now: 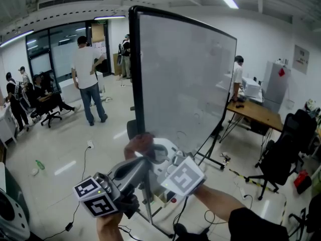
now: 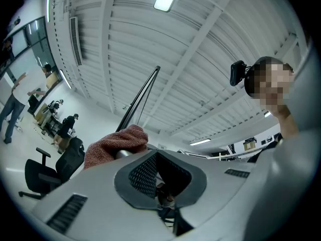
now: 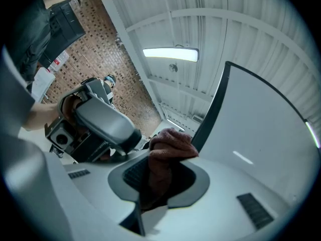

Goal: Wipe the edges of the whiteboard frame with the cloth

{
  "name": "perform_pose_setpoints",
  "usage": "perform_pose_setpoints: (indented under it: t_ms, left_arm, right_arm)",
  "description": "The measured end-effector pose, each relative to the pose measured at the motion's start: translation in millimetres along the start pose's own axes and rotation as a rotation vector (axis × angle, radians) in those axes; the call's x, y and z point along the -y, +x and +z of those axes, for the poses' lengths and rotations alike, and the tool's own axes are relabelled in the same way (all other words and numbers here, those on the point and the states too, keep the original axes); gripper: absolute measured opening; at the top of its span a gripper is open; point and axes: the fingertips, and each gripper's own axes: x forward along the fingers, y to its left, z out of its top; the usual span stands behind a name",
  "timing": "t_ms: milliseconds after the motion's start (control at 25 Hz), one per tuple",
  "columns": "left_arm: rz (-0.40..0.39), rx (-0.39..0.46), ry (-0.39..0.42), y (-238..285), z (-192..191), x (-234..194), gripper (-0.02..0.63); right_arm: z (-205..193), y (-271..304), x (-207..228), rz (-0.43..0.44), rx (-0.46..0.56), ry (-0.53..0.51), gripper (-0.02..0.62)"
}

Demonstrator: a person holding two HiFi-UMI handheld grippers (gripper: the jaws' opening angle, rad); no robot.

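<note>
The left claw (image 2: 158,177) is released, with nothing between its jaws, and its tip is just beside the reddish cloth (image 2: 118,144). The cloth sits low on the black left edge of the whiteboard frame (image 1: 134,74), at its near end. The right claw (image 3: 160,177) is clenched on the cloth, which bunches between its jaws against the frame.

Cloth (image 3: 170,145) lower end buried inside right tool (image 3: 159,177). Whiteboard (image 3: 261,124) cut off by picture edge, right of that tool. Left tool (image 2: 158,181) gap too dark to read contents.
</note>
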Motion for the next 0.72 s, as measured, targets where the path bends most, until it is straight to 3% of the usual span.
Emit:
perform_pose_setpoints:
  t_ms: [360,720]
  left_arm:
    - [0.004,0.010,0.012,7.3,12.2,3.4,-0.012]
    - [0.040,0.044,0.052,17.8,13.9,10.2,-0.012]
  right_arm:
    - [9.9,0.4,9.1,0.011,-0.002,-0.045,0.083]
    - [15.6,-9.9,11.4,0.051,0.060,-0.079,0.083]
